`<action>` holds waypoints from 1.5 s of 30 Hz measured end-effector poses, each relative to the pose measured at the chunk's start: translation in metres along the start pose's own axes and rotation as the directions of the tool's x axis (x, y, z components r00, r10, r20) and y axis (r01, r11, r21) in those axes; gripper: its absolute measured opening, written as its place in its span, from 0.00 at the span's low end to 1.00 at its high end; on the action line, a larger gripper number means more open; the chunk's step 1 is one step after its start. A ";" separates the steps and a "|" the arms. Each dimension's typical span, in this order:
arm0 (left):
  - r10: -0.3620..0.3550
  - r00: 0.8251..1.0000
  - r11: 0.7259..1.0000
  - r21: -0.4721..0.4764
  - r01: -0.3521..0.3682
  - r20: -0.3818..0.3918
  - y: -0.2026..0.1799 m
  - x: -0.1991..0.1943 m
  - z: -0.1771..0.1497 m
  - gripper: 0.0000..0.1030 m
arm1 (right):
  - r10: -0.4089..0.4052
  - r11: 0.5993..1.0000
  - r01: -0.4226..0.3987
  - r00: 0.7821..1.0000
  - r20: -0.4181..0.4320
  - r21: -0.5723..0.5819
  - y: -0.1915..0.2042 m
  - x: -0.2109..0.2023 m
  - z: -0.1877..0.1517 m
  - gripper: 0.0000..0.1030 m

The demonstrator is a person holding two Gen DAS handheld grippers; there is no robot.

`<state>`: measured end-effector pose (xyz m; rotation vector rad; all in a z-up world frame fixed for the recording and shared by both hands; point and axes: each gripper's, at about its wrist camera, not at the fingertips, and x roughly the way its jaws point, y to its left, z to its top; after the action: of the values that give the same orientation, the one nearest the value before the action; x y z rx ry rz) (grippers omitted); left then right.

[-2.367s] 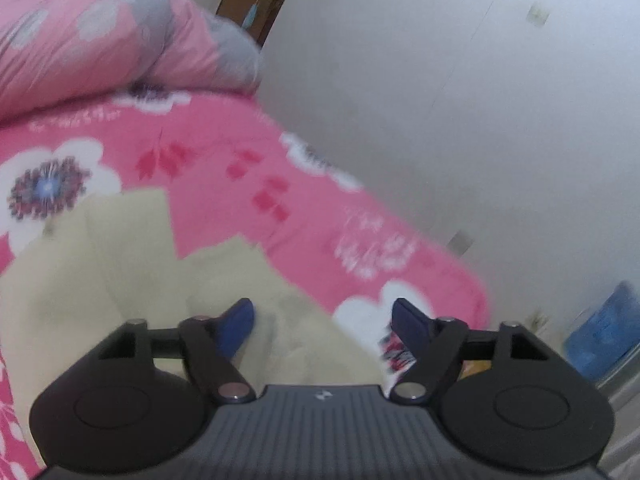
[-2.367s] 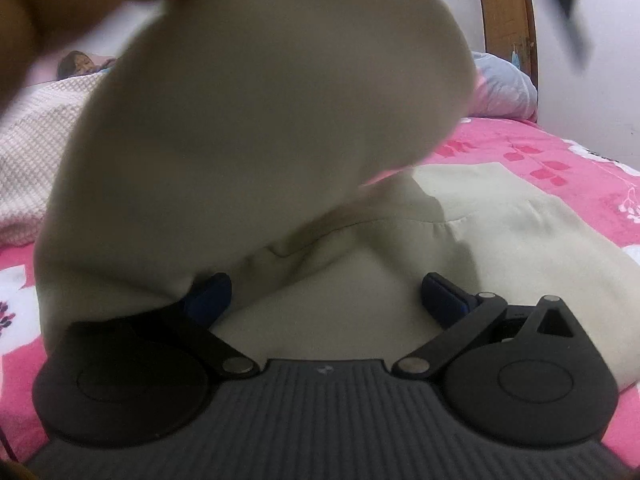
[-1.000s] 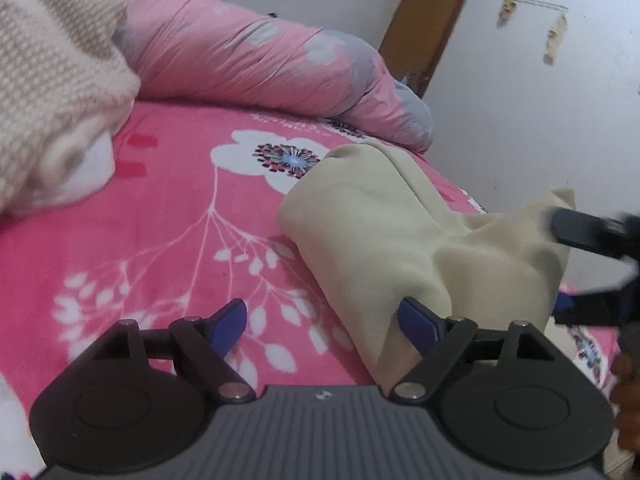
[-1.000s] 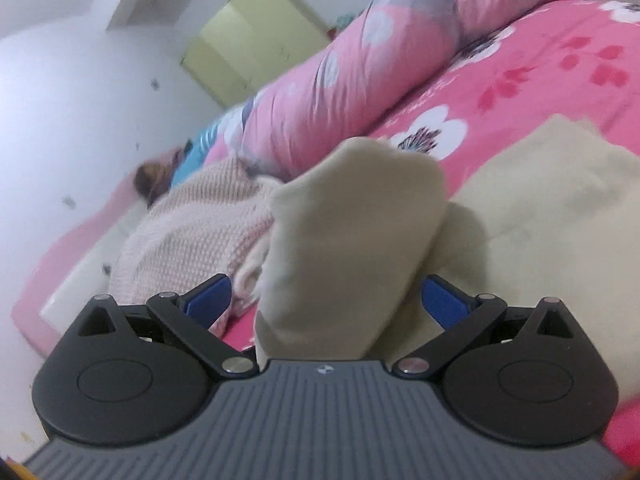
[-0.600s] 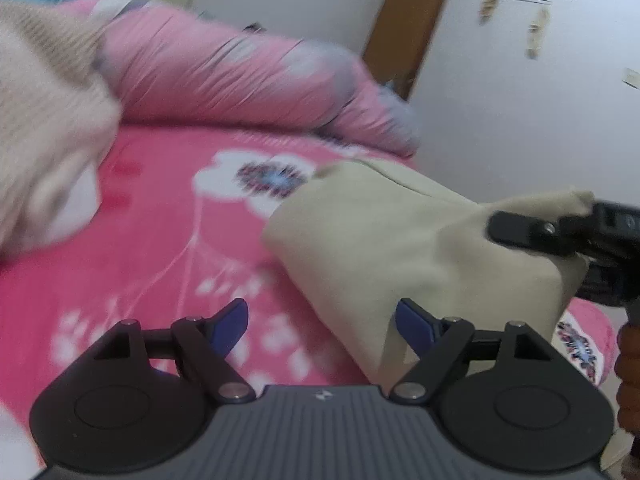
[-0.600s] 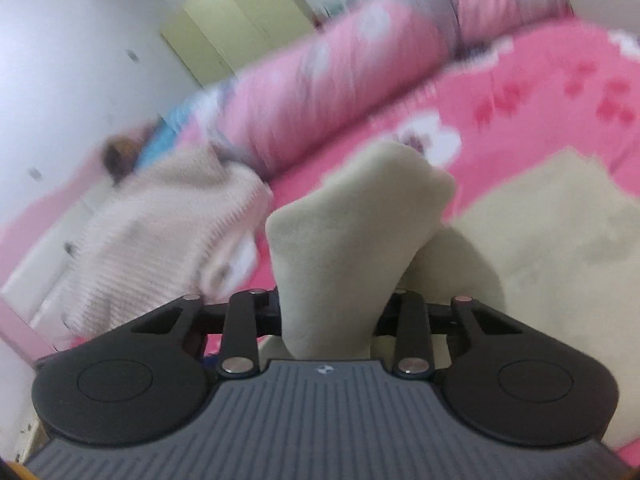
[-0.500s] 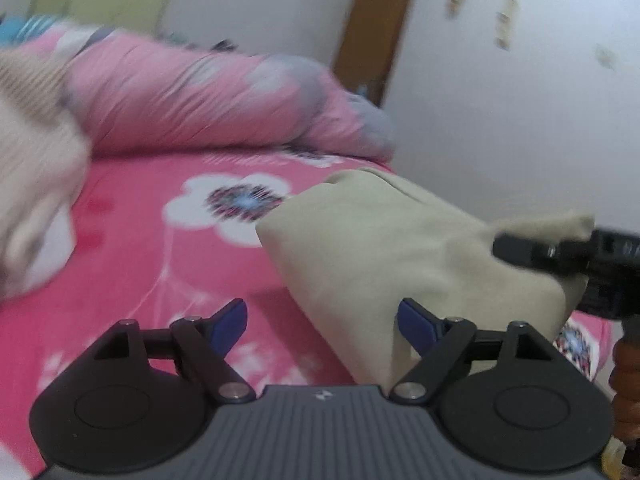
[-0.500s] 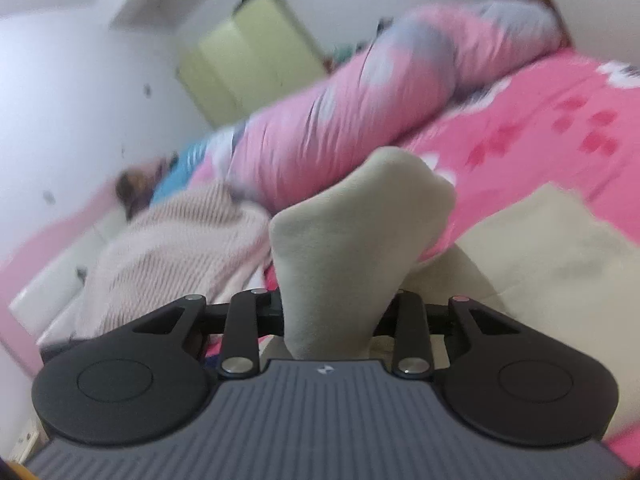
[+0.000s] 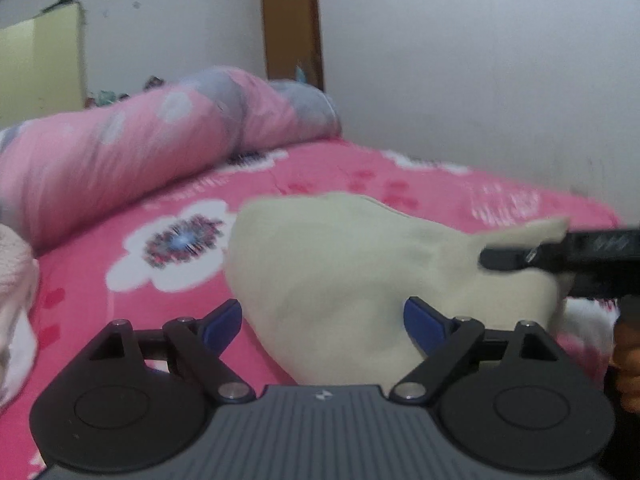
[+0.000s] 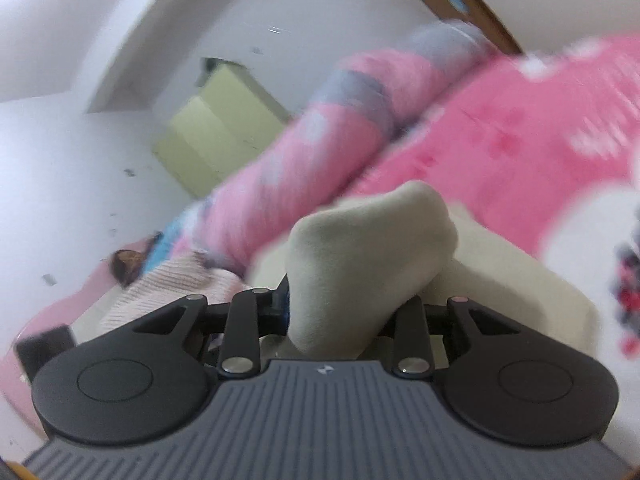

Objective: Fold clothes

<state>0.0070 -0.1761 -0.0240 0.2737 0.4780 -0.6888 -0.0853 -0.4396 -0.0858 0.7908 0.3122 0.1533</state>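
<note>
1. The cream garment (image 9: 340, 276) is being held up off the pink floral bed sheet (image 9: 100, 320); one end is lifted at the right of the left wrist view while the rest is lying bunched on the bed.
2. In the right wrist view, a thick fold of that garment (image 10: 360, 272) is being pinched by the right gripper (image 10: 344, 312), whose fingers have just been closing and are now pressed in on the cloth from both sides, the fold bulging up above them.
3. More of the same cream cloth is seen lying flat on the sheet just behind and to the right of the pinched fold.
4. The right gripper is also being shown in the left wrist view as a dark bar (image 9: 560, 256) at the right edge, with a corner of the garment sticking up past it and part of a hand (image 9: 628, 360) below it.
5. The left gripper (image 9: 322, 320) is being held wide apart, its blue fingers (image 9: 222, 320) having just been opening a little; the garment is seen between and beyond them, with no pressing on it visible.
6. A rolled pink and grey quilt (image 9: 160, 136) is lying along the far side of the bed.
7. A knitted pale pink cloth (image 10: 172, 284) is being glimpsed at the left.
8. A brown door (image 9: 292, 20) and a pale green wardrobe (image 10: 216, 136) are standing against the white walls, all somewhat blurred.
</note>
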 end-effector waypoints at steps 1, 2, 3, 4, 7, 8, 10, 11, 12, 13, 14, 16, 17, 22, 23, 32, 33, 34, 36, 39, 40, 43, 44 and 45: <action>-0.002 1.000 1.000 0.010 0.002 -0.009 -0.004 0.004 -0.001 0.87 | -0.007 0.999 0.007 1.000 -0.011 0.037 -0.014 0.001 -0.005 0.27; 0.003 1.000 1.000 0.017 -0.003 -0.001 -0.007 0.005 -0.001 0.87 | 0.011 0.997 -0.011 1.000 -0.005 0.073 -0.023 -0.001 -0.005 0.27; 0.006 1.000 1.000 0.028 -0.006 0.008 -0.008 0.004 0.002 0.87 | 0.024 0.997 -0.025 1.000 0.006 0.070 -0.021 -0.004 -0.001 0.27; 0.009 1.000 0.999 0.039 -0.009 0.016 -0.010 0.004 0.004 0.87 | 0.033 0.998 -0.034 0.999 0.017 0.051 -0.016 -0.007 0.004 0.27; 0.011 1.000 0.998 0.068 -0.012 0.013 -0.014 0.009 0.005 0.89 | 0.042 0.999 -0.042 0.999 0.028 -0.019 -0.004 -0.011 0.015 0.28; 0.011 1.000 0.998 0.069 -0.011 -0.003 -0.015 0.012 0.003 0.89 | 0.024 0.999 -0.024 1.000 0.011 -0.027 -0.007 -0.010 0.015 0.29; 0.005 1.000 0.999 0.053 -0.004 -0.020 -0.015 0.016 -0.002 0.89 | -0.004 1.000 0.005 0.999 -0.038 0.024 -0.025 -0.007 0.011 0.35; -0.001 1.000 0.999 0.039 0.002 -0.023 -0.014 0.017 -0.004 0.89 | 0.011 0.998 -0.008 0.999 -0.045 0.066 -0.035 -0.010 0.008 0.35; -0.006 1.000 1.000 0.028 0.006 -0.027 -0.014 0.018 -0.006 0.89 | 0.025 0.994 -0.021 0.999 -0.037 0.104 -0.041 -0.014 0.008 0.37; -0.007 1.000 1.000 0.026 0.008 -0.029 -0.013 0.018 -0.006 0.89 | 0.037 0.990 -0.034 0.999 -0.021 0.140 -0.044 -0.019 0.010 0.39; -0.011 0.999 1.000 0.025 0.012 -0.031 -0.011 0.019 -0.005 0.89 | 0.050 0.983 -0.048 0.999 -0.005 0.175 -0.047 -0.023 0.012 0.40; -0.016 0.999 1.000 0.025 0.017 -0.034 -0.010 0.018 -0.005 0.89 | 0.084 0.960 -0.089 0.996 0.031 0.267 -0.057 -0.031 0.016 0.48; -0.016 0.999 1.000 0.024 0.017 -0.035 -0.009 0.018 -0.006 0.89 | 0.107 0.935 -0.117 0.993 0.049 0.335 -0.068 -0.033 0.018 0.48; -0.010 0.999 1.000 0.028 0.011 -0.035 -0.010 0.016 -0.006 0.89 | 0.114 0.889 -0.108 0.993 0.014 0.445 -0.082 -0.020 0.028 0.32; -0.012 0.999 1.000 0.028 0.013 -0.036 -0.010 0.015 -0.006 0.89 | 0.101 0.905 -0.094 0.995 0.004 0.414 -0.075 -0.019 0.029 0.25; -0.040 0.998 0.998 0.037 0.042 -0.045 -0.008 0.016 -0.008 0.92 | 0.033 0.957 -0.030 0.999 -0.007 0.288 -0.080 -0.034 0.012 0.10; -0.039 0.998 0.999 0.036 0.041 -0.046 -0.008 0.017 -0.007 0.92 | 0.028 0.959 -0.028 1.000 0.005 0.280 -0.078 -0.036 0.017 0.15; -0.044 0.998 0.999 0.030 0.045 -0.046 -0.006 0.016 -0.008 0.92 | 0.014 0.964 -0.019 1.000 0.022 0.264 -0.074 -0.040 0.024 0.17; -0.057 0.997 0.998 0.009 0.057 -0.047 -0.001 0.015 -0.007 0.92 | -0.033 0.979 0.018 0.997 0.076 0.202 -0.061 -0.054 0.035 0.17; -0.081 0.996 0.996 -0.036 0.079 -0.041 0.006 0.012 -0.008 0.91 | -0.062 0.998 0.065 0.990 0.127 -0.021 -0.016 -0.070 0.040 0.17; -0.086 0.996 0.995 -0.049 0.084 -0.036 0.008 0.010 -0.008 0.91 | -0.061 0.989 0.077 0.989 0.132 -0.123 0.003 -0.073 0.040 0.17; -0.075 0.997 0.992 -0.101 0.075 -0.001 0.016 -0.004 -0.007 0.89 | -0.023 0.915 0.034 0.999 0.032 -0.402 0.051 -0.055 0.023 0.16; -0.072 0.997 0.990 -0.120 0.073 0.015 0.019 -0.010 -0.007 0.90 | -0.053 0.892 0.039 0.998 -0.019 -0.450 0.055 -0.038 0.016 0.16; -0.070 0.997 0.987 -0.141 0.076 0.043 0.022 -0.021 -0.008 0.90 | -0.109 0.875 0.069 0.993 -0.056 -0.480 0.052 -0.021 0.010 0.15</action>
<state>0.0053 -0.1457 -0.0184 0.1083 0.5003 -0.7260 -0.1031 -0.4156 -0.0367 0.2773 0.3685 0.1674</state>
